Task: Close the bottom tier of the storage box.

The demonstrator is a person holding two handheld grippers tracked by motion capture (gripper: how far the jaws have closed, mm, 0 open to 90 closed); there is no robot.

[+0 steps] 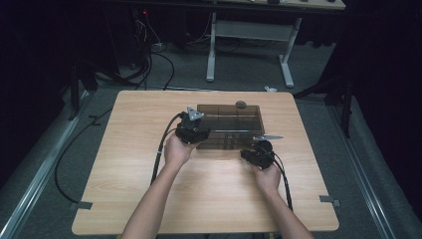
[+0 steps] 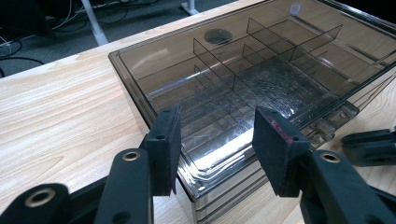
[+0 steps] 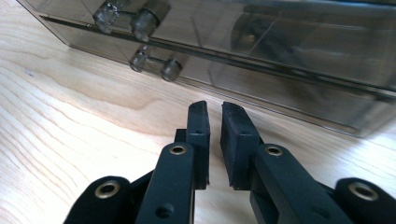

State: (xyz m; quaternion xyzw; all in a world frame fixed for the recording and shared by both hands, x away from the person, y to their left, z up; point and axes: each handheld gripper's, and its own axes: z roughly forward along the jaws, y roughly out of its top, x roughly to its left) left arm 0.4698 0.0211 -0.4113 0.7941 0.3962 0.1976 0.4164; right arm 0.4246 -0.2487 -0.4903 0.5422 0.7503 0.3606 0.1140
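Box [image 1: 230, 125] of smoky plastic sits mid-bench, long axis running left to right. My left gripper [image 2: 215, 140] straddles its near-left corner, jaws spread. My right gripper [image 3: 214, 122], barely parted and pinching nothing, faces its near wall by the hinge pins [image 3: 152, 44].

1. No text, label, brand, number or sign reads anywhere here.
2. The smoky box [image 2: 261, 79] carries no lettering on its lid or walls.
3. The table [image 1: 124, 164] is bare wood grain, nothing printed on it.
4. Gear at the back of the room is too small and dark to read.
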